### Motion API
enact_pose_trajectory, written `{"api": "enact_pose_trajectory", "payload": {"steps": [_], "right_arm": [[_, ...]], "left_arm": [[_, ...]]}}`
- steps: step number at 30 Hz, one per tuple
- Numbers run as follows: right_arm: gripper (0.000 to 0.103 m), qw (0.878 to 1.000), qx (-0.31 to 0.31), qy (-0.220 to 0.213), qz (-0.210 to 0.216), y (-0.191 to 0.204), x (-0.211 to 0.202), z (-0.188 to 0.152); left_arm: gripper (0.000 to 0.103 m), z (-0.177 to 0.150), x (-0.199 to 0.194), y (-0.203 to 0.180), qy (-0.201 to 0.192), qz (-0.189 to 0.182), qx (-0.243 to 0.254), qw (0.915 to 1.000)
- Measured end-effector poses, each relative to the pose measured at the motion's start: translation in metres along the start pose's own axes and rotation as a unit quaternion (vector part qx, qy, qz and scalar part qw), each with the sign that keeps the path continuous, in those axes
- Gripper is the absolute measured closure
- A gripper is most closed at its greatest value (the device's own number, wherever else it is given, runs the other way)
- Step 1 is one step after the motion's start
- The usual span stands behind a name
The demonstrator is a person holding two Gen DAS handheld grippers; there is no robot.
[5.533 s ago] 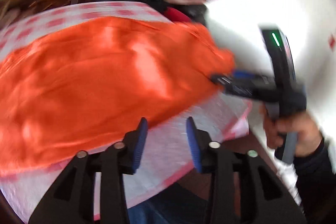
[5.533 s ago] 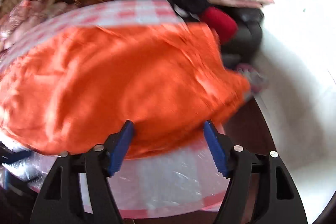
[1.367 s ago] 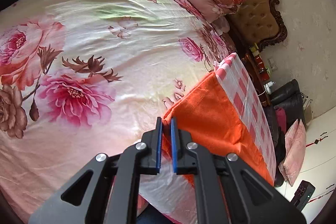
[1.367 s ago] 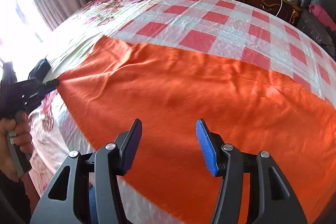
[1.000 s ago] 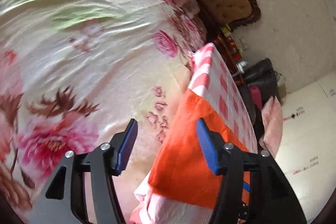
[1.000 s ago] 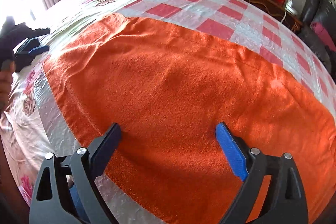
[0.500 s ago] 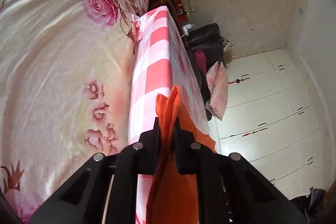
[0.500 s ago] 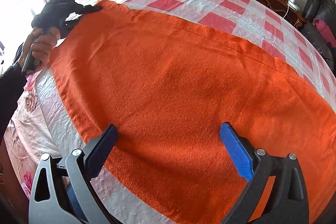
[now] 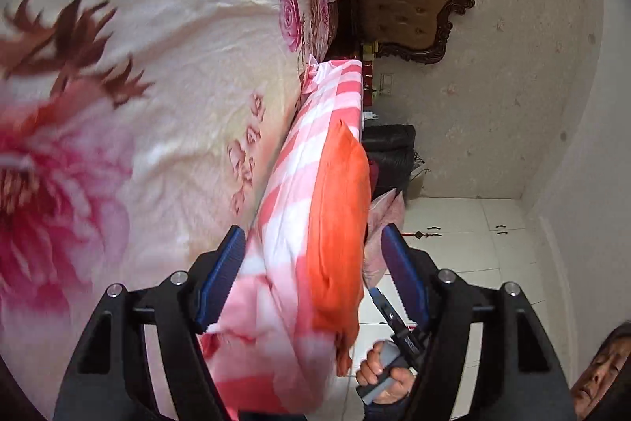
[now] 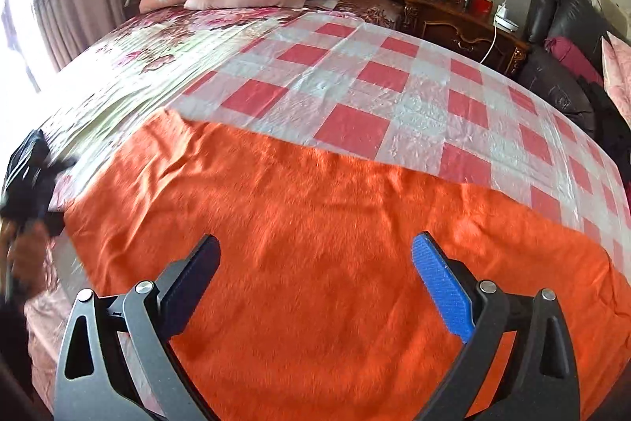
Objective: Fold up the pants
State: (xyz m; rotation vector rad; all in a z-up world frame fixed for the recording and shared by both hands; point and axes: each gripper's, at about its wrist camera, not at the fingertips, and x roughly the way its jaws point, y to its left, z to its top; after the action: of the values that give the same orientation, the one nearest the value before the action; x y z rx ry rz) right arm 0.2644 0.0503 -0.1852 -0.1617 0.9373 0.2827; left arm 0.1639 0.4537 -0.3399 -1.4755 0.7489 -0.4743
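One pair of orange pants (image 10: 335, 263) lies spread flat on the checked sheet (image 10: 394, 93) at the near edge of the bed (image 10: 130, 73), one fold apparently laid and more folding left, I judge. My left tongs (image 9: 315, 275) are opening, clamping nothing, at the cloth's left end. My right tongs (image 10: 315, 283) gape wide above the pants, empty. Two tongs, one garment.

The right hand-held gripper (image 10: 315, 283) hovers with jaws spread wide above the orange pants (image 10: 335, 223), nothing between them. The pants lie flat on a red-and-white checked plastic sheet (image 10: 394, 81) covering the floral bed (image 10: 150, 66). At the left edge, blurred, the left hand-held gripper (image 10: 31, 176) sits by the pants' corner
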Motion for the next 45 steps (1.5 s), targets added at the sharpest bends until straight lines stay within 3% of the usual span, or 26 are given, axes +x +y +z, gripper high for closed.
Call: {"api": "enact_pose_trajectory", "payload": {"steps": [2,6,8,10,15,21,23,25,26,28,31,32,33,35,37,38,40,42,45], "right_arm": [[0.008,1.0,0.002,0.011,-0.014,0.0,0.012,0.001],[0.009,0.999,0.01,0.045,-0.026,-0.004,0.03,-0.007],[0.008,0.999,0.019,0.045,-0.023,-0.006,0.03,-0.009],[0.007,0.998,0.024,0.047,-0.026,-0.007,0.031,-0.009],[0.005,0.998,0.033,0.046,-0.023,-0.009,0.032,-0.009],[0.005,0.998,0.03,0.047,-0.019,-0.01,0.033,-0.008],[0.004,0.998,0.029,0.044,-0.017,-0.01,0.033,-0.009],[0.004,0.999,0.028,0.044,-0.015,-0.011,0.033,-0.009],[0.004,0.999,0.027,0.045,-0.014,-0.011,0.034,-0.009],[0.004,0.998,0.027,0.047,-0.01,-0.012,0.034,-0.008],[0.004,0.998,0.03,0.048,-0.014,-0.011,0.034,-0.008],[0.004,0.998,0.032,0.051,-0.015,-0.011,0.034,-0.008],[0.004,0.998,0.031,0.053,-0.016,-0.01,0.034,-0.007],[0.004,0.998,0.032,0.054,-0.011,-0.012,0.034,-0.007],[0.004,0.998,0.028,0.055,-0.008,-0.013,0.033,-0.008],[0.005,0.998,0.036,0.054,-0.002,-0.015,0.031,-0.008],[0.005,0.997,0.063,0.043,0.033,-0.023,0.024,-0.009],[0.005,0.996,0.078,0.031,0.037,-0.03,0.017,-0.007],[0.005,0.997,0.071,0.028,0.014,-0.039,0.012,-0.005]], "left_arm": [[0.035,-0.019,-0.006,0.004,0.002,-0.019,-0.013,0.9997],[0.068,-0.029,0.002,-0.016,0.015,-0.038,0.012,0.9991],[0.071,-0.029,0.01,-0.027,0.019,-0.011,0.031,0.9993],[0.087,-0.029,0.014,-0.028,0.017,0.026,0.031,0.999],[0.094,-0.03,0.0,-0.038,-0.003,0.058,0.047,0.9972],[0.094,-0.035,-0.004,-0.05,-0.018,0.1,0.068,0.9924],[0.089,-0.034,-0.007,-0.051,-0.038,0.127,0.056,0.9896],[0.072,-0.034,-0.023,-0.057,-0.1,0.185,0.064,0.9756],[0.07,-0.036,-0.031,-0.067,-0.138,0.212,0.085,0.9639],[0.069,-0.054,-0.033,-0.109,-0.199,0.291,0.188,0.9166],[0.068,-0.084,0.003,-0.162,-0.174,0.35,0.321,0.8629],[0.068,-0.094,0.021,-0.175,-0.166,0.38,0.355,0.8378],[0.065,-0.101,0.033,-0.183,-0.159,0.384,0.374,0.8292],[0.056,-0.11,0.062,-0.191,-0.127,0.379,0.392,0.8287],[0.055,-0.126,0.1,-0.201,-0.086,0.369,0.432,0.8188],[0.055,-0.137,0.122,-0.205,-0.057,0.366,0.457,0.8091],[0.054,-0.157,0.176,-0.211,0.007,0.378,0.512,0.7713],[0.054,-0.162,0.223,-0.2,0.056,0.387,0.545,0.7414],[0.062,-0.145,0.26,-0.173,0.093,0.412,0.537,0.7304]]}}
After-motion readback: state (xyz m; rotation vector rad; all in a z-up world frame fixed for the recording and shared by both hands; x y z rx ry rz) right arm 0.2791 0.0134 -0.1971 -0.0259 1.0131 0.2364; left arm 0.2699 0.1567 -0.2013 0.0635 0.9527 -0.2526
